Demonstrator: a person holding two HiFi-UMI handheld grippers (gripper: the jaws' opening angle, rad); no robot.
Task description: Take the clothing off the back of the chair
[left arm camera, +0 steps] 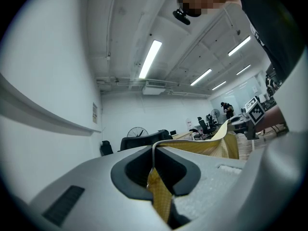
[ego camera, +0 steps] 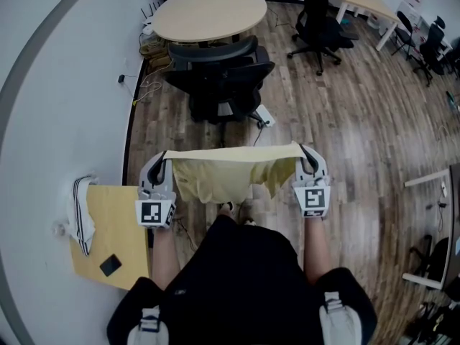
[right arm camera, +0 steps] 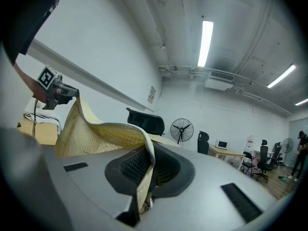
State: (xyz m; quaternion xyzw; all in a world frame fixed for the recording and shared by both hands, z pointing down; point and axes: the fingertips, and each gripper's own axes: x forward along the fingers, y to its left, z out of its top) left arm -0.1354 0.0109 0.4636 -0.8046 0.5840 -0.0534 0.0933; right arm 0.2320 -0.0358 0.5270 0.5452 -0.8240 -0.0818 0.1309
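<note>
1. your left gripper (ego camera: 162, 162) and right gripper (ego camera: 306, 154) each pinched a corner of the cloth (ego camera: 230, 172), stretched between them, off the chair (ego camera: 219, 77) at 12 o'clock.
2. a harder pull could have slipped an edge free.

The clothing (ego camera: 230, 175) is pale yellow cloth with a fine waffle weave, matt. The 2 shells, on the left gripper (left arm camera: 156, 171) and the right gripper (right arm camera: 147, 170), are smooth matt grey plastic; the right one's pads (right arm camera: 130, 166) are black and ribbed (rubbery-looking). The floor (ego camera: 359, 142) at right is glossy wood plank. The round table (ego camera: 208, 13), upper middle, has a smooth pale wood-look top.
</note>
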